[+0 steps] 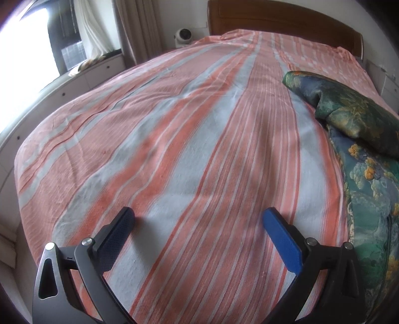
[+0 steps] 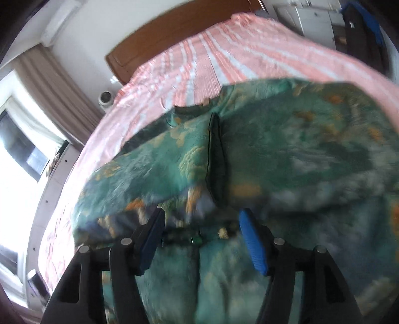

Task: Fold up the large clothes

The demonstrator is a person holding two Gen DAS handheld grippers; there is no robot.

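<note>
A large green garment (image 2: pixel 286 149) with a yellow and blue floral print lies partly folded on the bed, with a dark seam down its middle. In the left wrist view it shows at the right edge (image 1: pixel 364 154). My right gripper (image 2: pixel 200 221) is open, just above the garment's near part, with cloth between its spread fingers but not clamped. My left gripper (image 1: pixel 198 216) is open and empty over the bare striped sheet, to the left of the garment.
The bed carries a pink and grey striped sheet (image 1: pixel 174 124) and has a wooden headboard (image 1: pixel 274 17) at the far end. A window with curtains (image 1: pixel 139 27), a white drawer unit (image 1: pixel 82 79) and a small white fan (image 1: pixel 183 37) stand to the left.
</note>
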